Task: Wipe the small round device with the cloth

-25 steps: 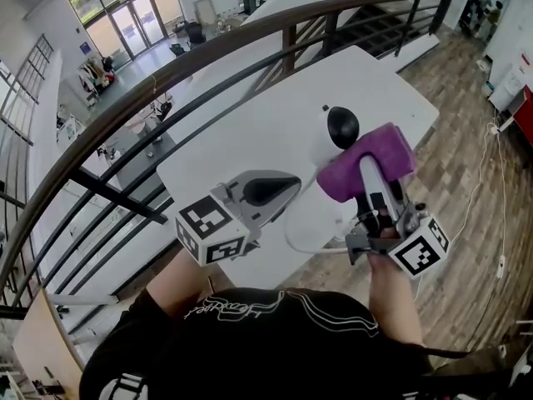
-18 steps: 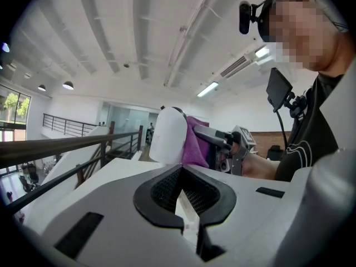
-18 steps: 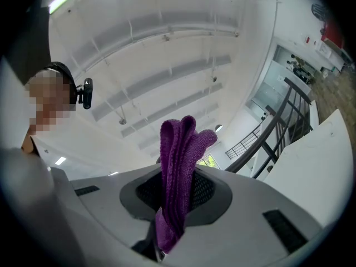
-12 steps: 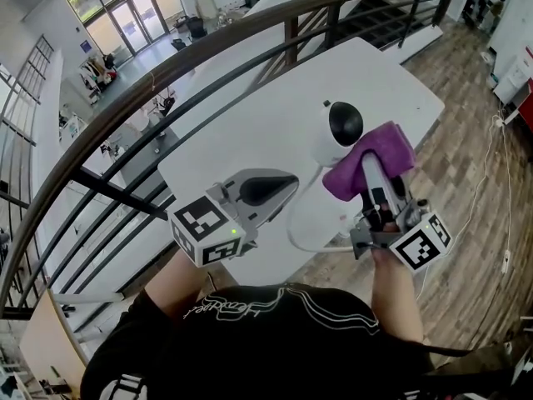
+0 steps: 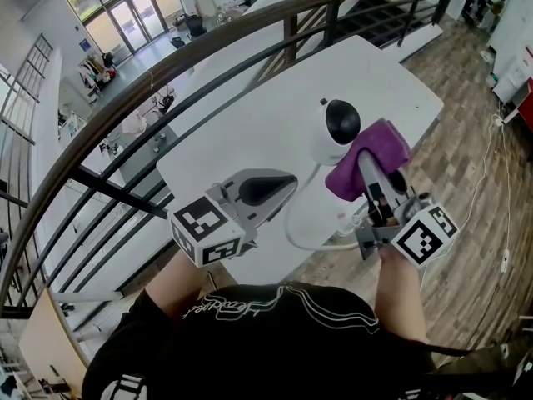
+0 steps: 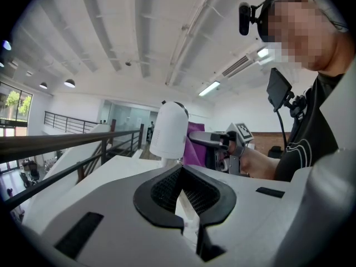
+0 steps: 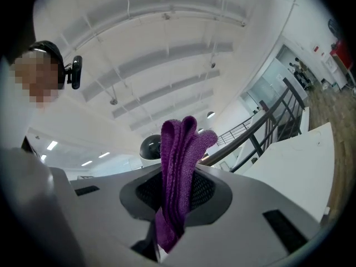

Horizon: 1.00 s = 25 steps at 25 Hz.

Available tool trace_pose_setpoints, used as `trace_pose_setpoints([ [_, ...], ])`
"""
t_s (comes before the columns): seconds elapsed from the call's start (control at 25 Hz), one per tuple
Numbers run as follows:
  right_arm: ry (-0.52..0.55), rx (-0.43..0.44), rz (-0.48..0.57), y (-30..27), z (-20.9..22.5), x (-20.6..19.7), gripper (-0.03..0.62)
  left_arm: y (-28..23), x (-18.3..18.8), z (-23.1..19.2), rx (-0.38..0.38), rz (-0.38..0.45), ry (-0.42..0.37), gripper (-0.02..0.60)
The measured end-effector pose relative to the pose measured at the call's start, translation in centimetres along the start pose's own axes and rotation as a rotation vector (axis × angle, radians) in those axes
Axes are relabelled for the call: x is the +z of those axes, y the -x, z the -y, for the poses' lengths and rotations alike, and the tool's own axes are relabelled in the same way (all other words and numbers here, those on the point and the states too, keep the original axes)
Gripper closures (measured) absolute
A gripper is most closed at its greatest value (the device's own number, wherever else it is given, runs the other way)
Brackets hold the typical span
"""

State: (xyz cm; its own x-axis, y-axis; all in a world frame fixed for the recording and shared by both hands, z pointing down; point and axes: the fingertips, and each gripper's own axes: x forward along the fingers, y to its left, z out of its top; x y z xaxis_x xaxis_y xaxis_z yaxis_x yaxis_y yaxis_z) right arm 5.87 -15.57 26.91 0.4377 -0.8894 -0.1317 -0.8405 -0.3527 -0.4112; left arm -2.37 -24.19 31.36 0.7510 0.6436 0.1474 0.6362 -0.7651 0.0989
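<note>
The small round device [image 5: 336, 130] is white with a black face and hangs above the table's near edge. My left gripper [image 5: 283, 186] is shut on a thin white part of its base [image 6: 186, 213], and the dome [image 6: 168, 129] rises just beyond the jaws. My right gripper [image 5: 364, 167] is shut on a folded purple cloth [image 5: 372, 155]. The cloth presses against the device's right side. In the right gripper view the cloth [image 7: 178, 149] stands up out of the right gripper [image 7: 175, 188], with the device [image 7: 149, 147] half hidden behind it.
A white cable [image 5: 310, 242] loops down from the device towards my body. Below is a white table [image 5: 250, 132], with a dark metal railing [image 5: 166, 73] along its far side. Wooden floor [image 5: 466, 165] lies to the right.
The right gripper has drawn the cloth a little down and to the right along the device's side. The left gripper and the device have barely moved.
</note>
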Motion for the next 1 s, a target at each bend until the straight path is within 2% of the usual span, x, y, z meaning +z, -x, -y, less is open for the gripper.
trace_pose_setpoints([
  [0.24, 0.056, -0.044, -0.095, 0.5, 0.5, -0.8, 0.533, 0.2, -0.1, 0.0, 0.018, 0.005, 0.005, 0.575],
  [0.48, 0.094, 0.017, -0.067, 1.9, -0.6, 0.3, 0.533, -0.2, 0.1, 0.5, 0.036, 0.021, 0.018, 0.575],
  [0.68, 0.298, 0.065, -0.041, 3.3, -2.8, 0.8, 0.533, 0.1, 0.9, 1.4, 0.060, 0.045, 0.028, 0.575],
  [0.8, 0.382, 0.073, -0.047, 3.7, -4.0, 0.1, 0.533, 0.3, 1.1, 1.7, 0.063, 0.051, 0.017, 0.574],
  [1.0, 0.486, 0.034, -0.040, 4.2, -5.6, -0.1, 0.533, -0.1, 1.2, 2.0, -0.008, 0.054, 0.006, 0.575],
])
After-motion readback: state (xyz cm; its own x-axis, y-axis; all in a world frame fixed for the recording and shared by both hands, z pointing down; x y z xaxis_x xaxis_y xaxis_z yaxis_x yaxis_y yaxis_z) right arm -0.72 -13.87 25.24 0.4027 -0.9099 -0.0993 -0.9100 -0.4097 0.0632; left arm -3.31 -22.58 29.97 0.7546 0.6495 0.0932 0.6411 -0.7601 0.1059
